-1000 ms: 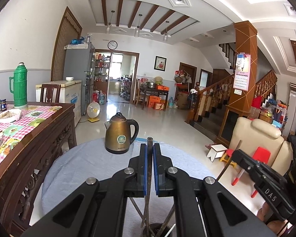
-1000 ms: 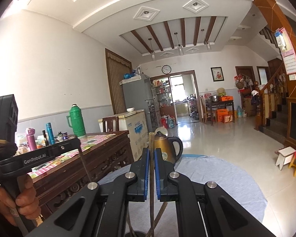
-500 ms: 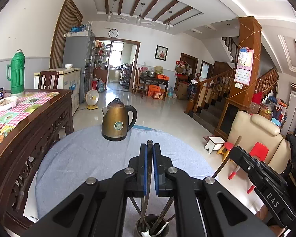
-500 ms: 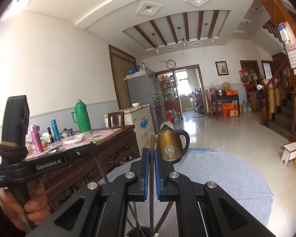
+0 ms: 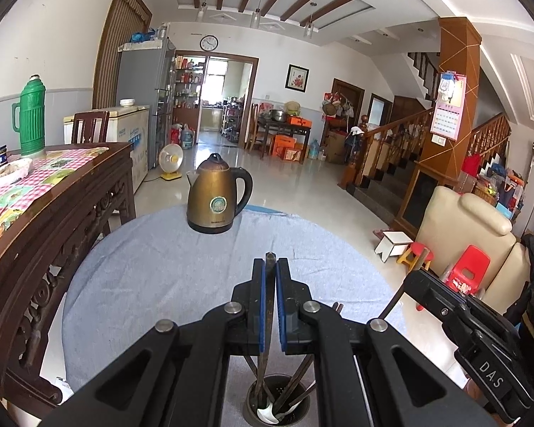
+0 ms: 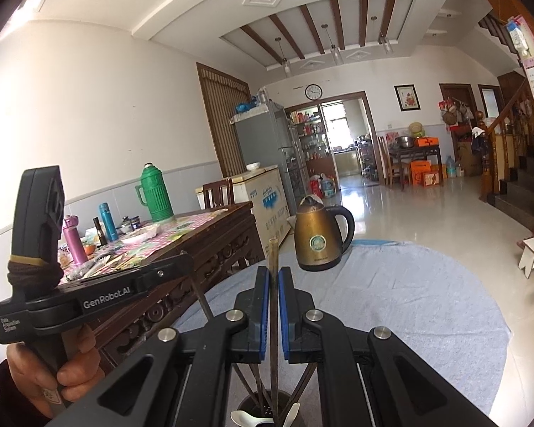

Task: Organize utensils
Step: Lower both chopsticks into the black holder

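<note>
My left gripper [image 5: 270, 267] is shut on a dark chopstick [image 5: 269, 259] that hangs down into the utensil holder [image 5: 277, 405] below it. The holder stands on the round table with the blue-grey cloth [image 5: 153, 267] and holds several chopsticks and a white spoon [image 5: 267, 415]. My right gripper [image 6: 274, 274] is shut on a bamboo chopstick [image 6: 273, 252] whose lower end is in the same holder [image 6: 263, 409]. Each gripper shows in the other's view: the right one [image 5: 455, 306] and the left one [image 6: 99, 295].
A bronze electric kettle [image 5: 215, 199] stands at the far side of the table. A carved wooden sideboard [image 5: 53, 220] with a green thermos [image 5: 32, 117] and bottles is on the left. A beige armchair [image 5: 470, 227] and red stools [image 5: 470, 267] are on the right.
Both grippers have tilted and lowered toward the holder with their chopsticks. The holder and the table now show more in both views.
</note>
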A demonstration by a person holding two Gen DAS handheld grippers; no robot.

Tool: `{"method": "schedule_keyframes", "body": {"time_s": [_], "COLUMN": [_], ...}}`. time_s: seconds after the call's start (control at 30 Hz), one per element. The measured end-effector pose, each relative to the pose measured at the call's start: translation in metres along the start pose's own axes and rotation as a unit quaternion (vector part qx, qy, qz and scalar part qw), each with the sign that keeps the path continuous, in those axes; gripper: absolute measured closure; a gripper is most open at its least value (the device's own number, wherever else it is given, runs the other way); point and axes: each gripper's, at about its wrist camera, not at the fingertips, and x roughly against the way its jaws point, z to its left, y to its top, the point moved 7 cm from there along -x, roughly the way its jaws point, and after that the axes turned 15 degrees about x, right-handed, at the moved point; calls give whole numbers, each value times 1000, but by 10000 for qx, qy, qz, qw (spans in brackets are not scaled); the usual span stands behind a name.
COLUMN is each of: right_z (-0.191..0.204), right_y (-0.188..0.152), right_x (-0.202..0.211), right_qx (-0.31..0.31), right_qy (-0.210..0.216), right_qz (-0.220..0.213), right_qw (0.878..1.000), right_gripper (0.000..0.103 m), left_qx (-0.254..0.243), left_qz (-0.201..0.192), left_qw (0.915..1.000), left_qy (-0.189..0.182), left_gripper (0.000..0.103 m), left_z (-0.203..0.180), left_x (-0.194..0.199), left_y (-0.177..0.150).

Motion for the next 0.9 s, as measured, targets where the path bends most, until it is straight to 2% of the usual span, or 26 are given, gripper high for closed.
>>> {"method": "schedule_keyframes", "body": {"time_s": [0.9], "right_z": [-5], "right_y": [-19], "right_x": [-20], "right_qx": [-99], "right_qy": [-30], "right_qz": [353], "right_qw": [9993], "right_gripper": [97], "left_qx": [32], "left_qz": [160], "left_qw": [9997], "left_qy": [160], "left_gripper": [97], "left_z": [8], "left_x": [-12], "left_y": [-8]}}
